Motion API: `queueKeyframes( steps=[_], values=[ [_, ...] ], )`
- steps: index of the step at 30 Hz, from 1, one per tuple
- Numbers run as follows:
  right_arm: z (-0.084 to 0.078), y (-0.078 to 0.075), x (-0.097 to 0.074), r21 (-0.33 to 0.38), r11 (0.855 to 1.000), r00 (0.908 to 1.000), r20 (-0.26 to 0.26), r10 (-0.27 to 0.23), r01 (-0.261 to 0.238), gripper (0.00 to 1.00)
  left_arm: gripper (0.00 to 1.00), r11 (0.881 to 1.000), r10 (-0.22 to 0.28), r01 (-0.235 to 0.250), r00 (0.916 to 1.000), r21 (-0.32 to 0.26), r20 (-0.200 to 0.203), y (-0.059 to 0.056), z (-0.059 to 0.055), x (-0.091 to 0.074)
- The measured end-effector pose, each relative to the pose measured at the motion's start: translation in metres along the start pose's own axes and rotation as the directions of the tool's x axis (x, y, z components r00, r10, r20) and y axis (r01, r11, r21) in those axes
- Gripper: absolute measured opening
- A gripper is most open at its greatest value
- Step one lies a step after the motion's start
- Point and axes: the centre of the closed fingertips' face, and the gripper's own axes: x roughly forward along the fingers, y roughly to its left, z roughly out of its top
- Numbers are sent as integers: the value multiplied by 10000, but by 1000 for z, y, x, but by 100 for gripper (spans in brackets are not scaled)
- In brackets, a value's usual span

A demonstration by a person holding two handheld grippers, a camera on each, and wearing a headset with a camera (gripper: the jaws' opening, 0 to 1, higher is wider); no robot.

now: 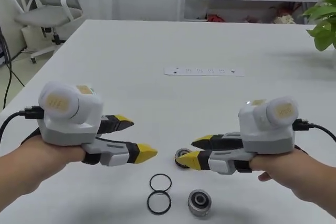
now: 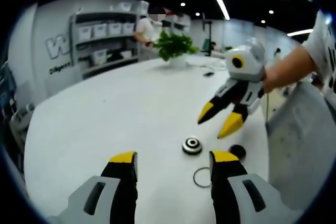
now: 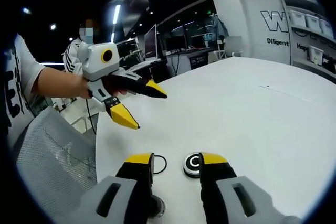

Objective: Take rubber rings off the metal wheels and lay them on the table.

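Note:
Two black rubber rings (image 1: pixel 160 182) (image 1: pixel 158 202) lie flat on the white table (image 1: pixel 157 51) near its front edge. Right of them stands a metal wheel (image 1: pixel 199 202) with no ring on it. Another wheel (image 1: pixel 181 156), still wearing a black ring, sits just at the tips of my right gripper (image 1: pixel 190 150), which is open. In the right gripper view this wheel (image 3: pixel 193 164) lies just ahead of the open right gripper (image 3: pixel 176 158), a loose ring (image 3: pixel 160 163) to its left. My left gripper (image 1: pixel 137 137) hovers open, empty, left of the rings. Its own view shows the ringed wheel (image 2: pixel 192 145) ahead.
A white power strip (image 1: pixel 205 71) lies mid-table. A green plant (image 1: pixel 323 24) stands at the table's right edge. An office chair (image 1: pixel 44 14) and shelves sit beyond the far edge. A cable (image 1: pixel 10 121) trails from the left gripper.

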Motion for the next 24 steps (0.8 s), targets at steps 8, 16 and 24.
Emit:
queueKeyframes(
  steps=[8,16,24],
  values=[
    [2,-18,-10,83,9992,9990,196,-403,401,32,56,9999,-135,135,9999,61,79,-2,7,8],
    [-4,-33,-15,180,9974,9973,202,-707,704,32,56,9995,-258,258,9997,196,-25,-4,7,14],
    [-16,-42,-12,167,9967,9968,-14,-794,794,31,56,9987,-473,474,9988,208,-89,-7,4,27]
  ],
)
